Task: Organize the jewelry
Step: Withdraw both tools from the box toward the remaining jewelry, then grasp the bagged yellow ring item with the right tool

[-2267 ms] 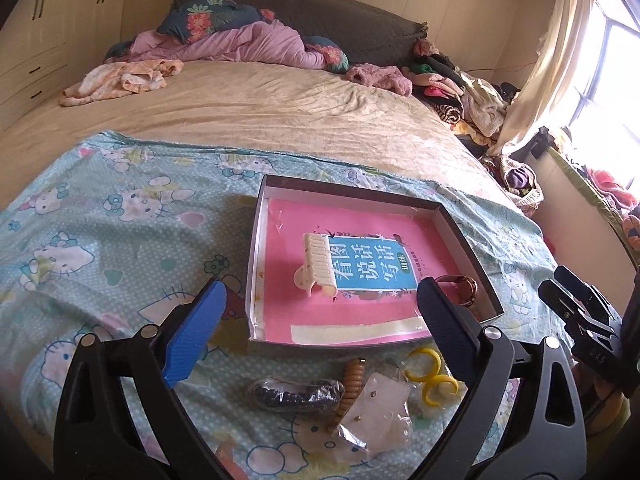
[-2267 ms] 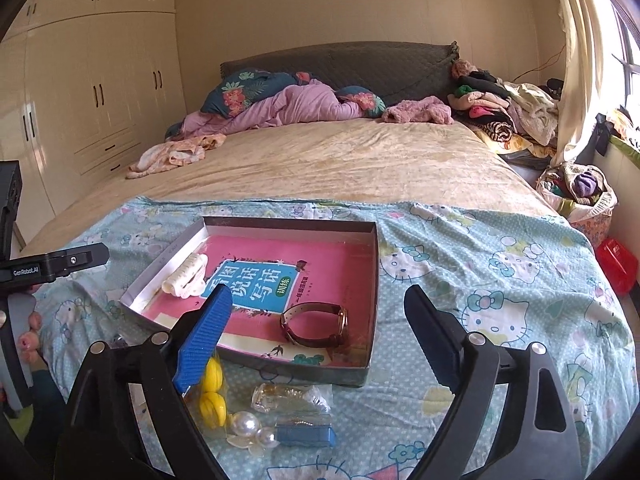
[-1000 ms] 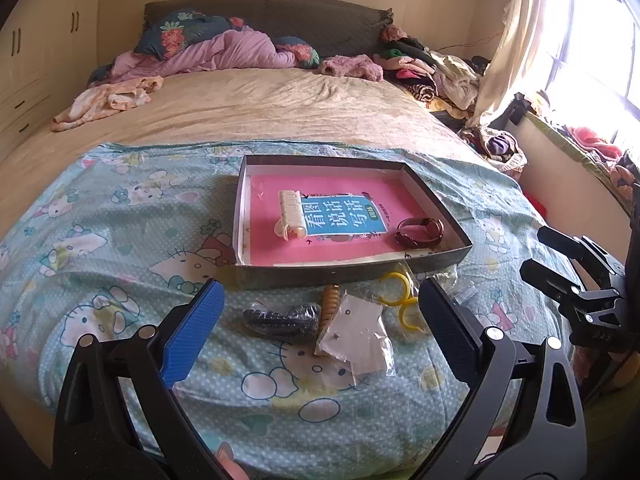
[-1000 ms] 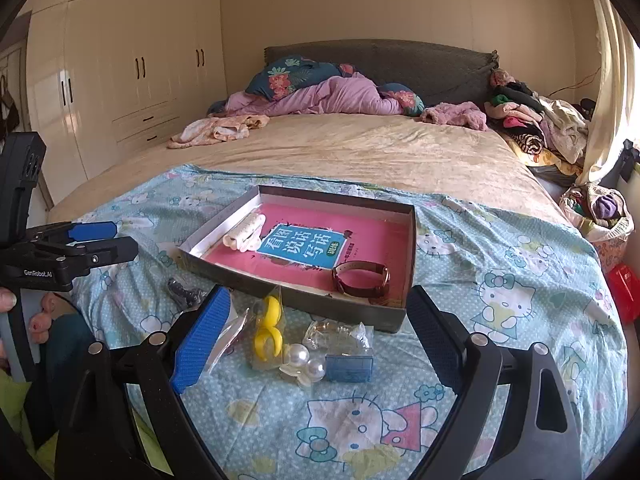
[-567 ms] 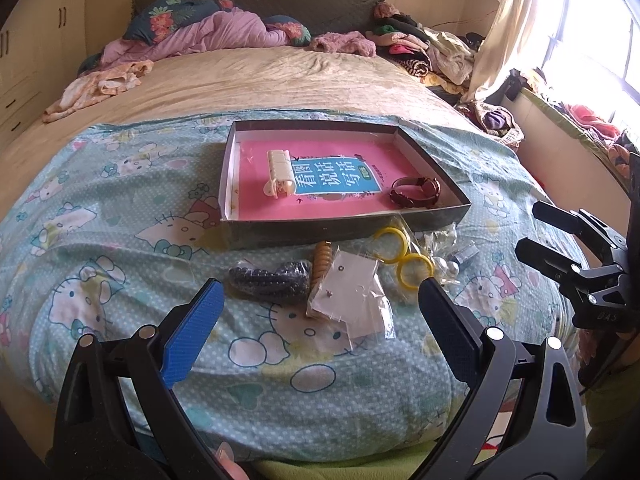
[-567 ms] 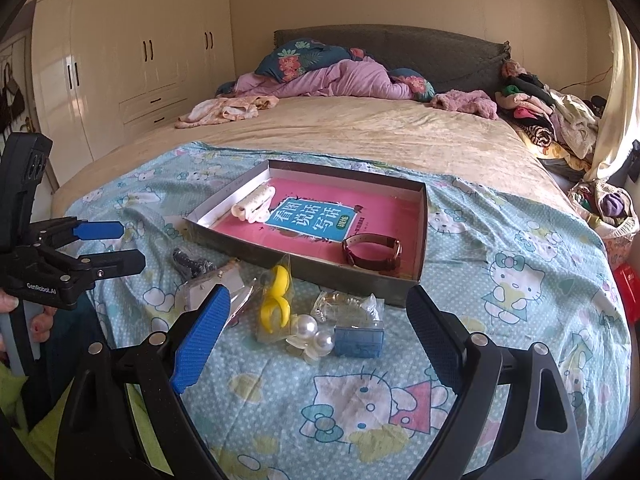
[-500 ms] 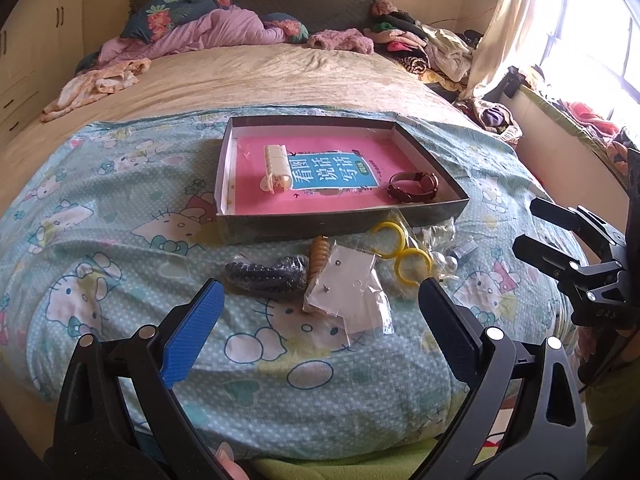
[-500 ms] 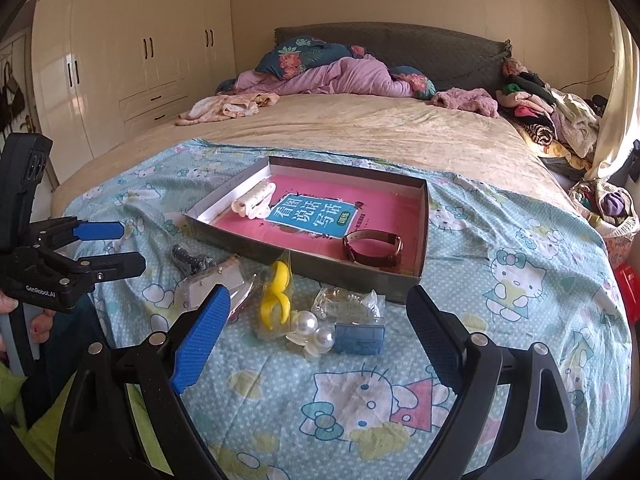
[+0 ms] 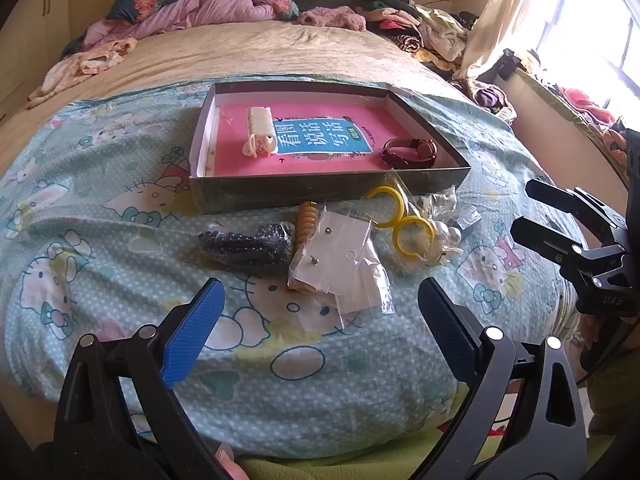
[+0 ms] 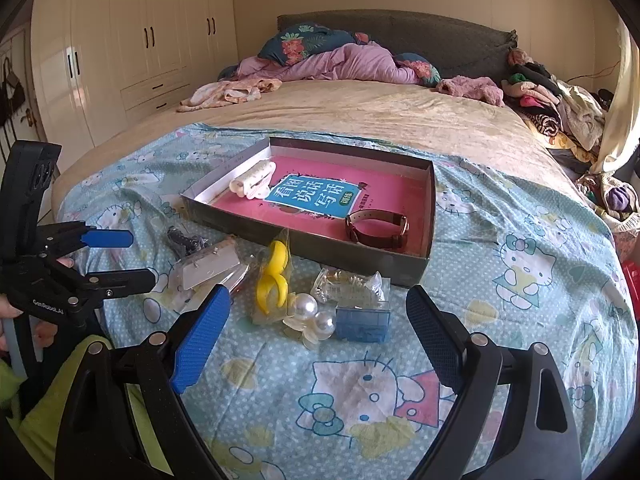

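both tools empty. left gripper [image 9: 318, 306] spread wide, hovering over the near edge of the bed; right gripper [image 10: 318, 312] likewise spread, nothing between its pads.

task items: shallow grey box [image 9: 320, 194] on the bed, pink book lying flat inside it. already inside: brown watch [image 10: 376, 228] at the near right corner, cream hair clip [image 9: 260, 132] toward the far left. loose on the sheet just near the box wall: dark bead string in a bag [image 9: 248, 244], amber beads [image 9: 306, 220], earring card in clear sleeve [image 9: 340, 264], yellow hoops [image 10: 274, 278], pearl earrings [image 10: 310, 316], small blue case [image 10: 362, 322], a crinkled clear bag [image 10: 348, 282] with something gold in it.

risks, as judged:
- loose items lie touching and overlapping; closing on one sleeve likely drags a neighbour along.
- clear plastic is slick and thin; pads may pinch only film and the contents slide out.
- pearls are round and could roll off the curved mattress edge if nudged.
- soft bedding gives under pressure, so a downward push sinks the item rather than seating it between the pads.
- box wall is close behind the pile; a far-side finger could bump and shift the box.

surface: hello kitty sheet [image 10: 520, 264], teal, wrinkled, over a beige bedspread.

room: bedroom; purple quilt and floral pillows at the headboard, clothes heaped far right, white wardrobe left, bright window with curtain right.
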`<state>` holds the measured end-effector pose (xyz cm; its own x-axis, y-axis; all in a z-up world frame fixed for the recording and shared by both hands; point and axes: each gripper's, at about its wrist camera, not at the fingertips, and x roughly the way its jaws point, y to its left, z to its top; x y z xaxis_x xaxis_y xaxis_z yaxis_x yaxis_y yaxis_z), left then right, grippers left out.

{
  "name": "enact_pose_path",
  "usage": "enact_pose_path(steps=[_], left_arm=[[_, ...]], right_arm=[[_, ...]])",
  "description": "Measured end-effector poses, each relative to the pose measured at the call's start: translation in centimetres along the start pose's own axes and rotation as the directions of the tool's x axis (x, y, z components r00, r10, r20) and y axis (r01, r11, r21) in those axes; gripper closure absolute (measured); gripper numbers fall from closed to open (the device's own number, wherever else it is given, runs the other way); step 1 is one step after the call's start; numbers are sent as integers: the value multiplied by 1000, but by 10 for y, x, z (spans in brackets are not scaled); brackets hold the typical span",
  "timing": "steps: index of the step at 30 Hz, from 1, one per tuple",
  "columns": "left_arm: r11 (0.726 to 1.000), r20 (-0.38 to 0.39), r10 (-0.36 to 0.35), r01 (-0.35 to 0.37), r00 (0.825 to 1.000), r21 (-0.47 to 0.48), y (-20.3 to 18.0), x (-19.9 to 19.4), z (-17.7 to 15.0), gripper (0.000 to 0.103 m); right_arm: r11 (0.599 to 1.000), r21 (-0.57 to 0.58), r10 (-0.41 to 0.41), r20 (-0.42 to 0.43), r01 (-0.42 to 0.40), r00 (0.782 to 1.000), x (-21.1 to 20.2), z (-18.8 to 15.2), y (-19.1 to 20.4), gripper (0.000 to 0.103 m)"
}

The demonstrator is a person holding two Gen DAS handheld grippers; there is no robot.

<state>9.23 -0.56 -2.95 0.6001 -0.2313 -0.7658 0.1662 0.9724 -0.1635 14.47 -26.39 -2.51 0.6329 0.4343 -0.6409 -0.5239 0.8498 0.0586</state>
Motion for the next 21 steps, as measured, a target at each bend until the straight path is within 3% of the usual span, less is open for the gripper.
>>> enact_pose_path(steps=[8,12,16,21], left_arm=[[999,-37,-32,31,999,-11,4,18,-2,32],[999,-50,-44,43,998,-16,6,24,-4,39],[998,-62,-61,60,996,-22,7,29,-5,44],[996,-71,-89,88,994,-23,6,34,-4,49]], right_arm=[[1000,-18,12,-36,-13,999,18,-4,1,15],[996,6,89,-70,-89,994,32,-3,1,29],[993,-21,116,-101,-119,988,47,-2,8,45],[989,-30,137,-131,-142,982,69,3,10,58]])
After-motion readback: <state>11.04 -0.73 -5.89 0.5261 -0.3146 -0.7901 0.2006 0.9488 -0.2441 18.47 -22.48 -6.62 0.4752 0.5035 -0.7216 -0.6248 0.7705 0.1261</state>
